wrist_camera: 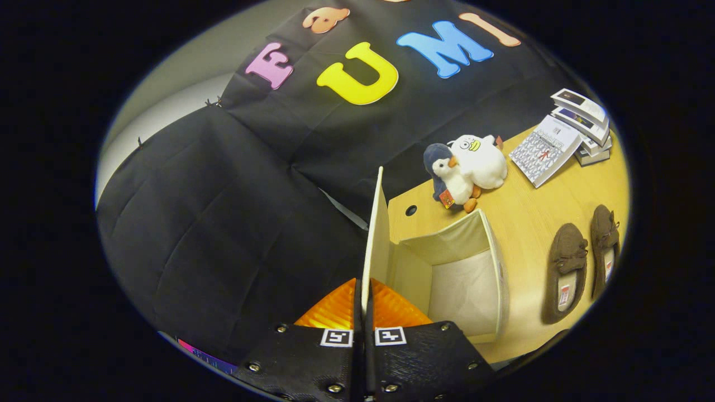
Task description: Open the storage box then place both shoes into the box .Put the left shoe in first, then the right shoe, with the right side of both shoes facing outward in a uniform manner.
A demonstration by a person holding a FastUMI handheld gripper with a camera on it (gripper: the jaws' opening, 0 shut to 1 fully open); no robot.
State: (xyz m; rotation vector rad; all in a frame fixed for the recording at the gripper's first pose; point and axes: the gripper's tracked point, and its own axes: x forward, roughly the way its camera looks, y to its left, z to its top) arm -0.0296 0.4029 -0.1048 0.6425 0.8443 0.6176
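Note:
My gripper (pixel 364 298) is shut on the raised lid (pixel 375 234) of the cream storage box (pixel 494 262); the lid stands edge-on between the fingers and rises ahead of them. The box is open and its pale inside shows just to the right of the fingers, with nothing in it. Two dark brown shoes lie side by side on the wooden table beyond the box's right wall: the nearer one (pixel 565 271) and the farther one (pixel 605 245), both with their openings up.
Two plush toys, a penguin (pixel 449 181) and a white duck (pixel 480 159), sit on the table (pixel 530 212) behind the box. A stack of booklets (pixel 564 139) lies at the far corner. Black booth cloth hangs to the left and behind.

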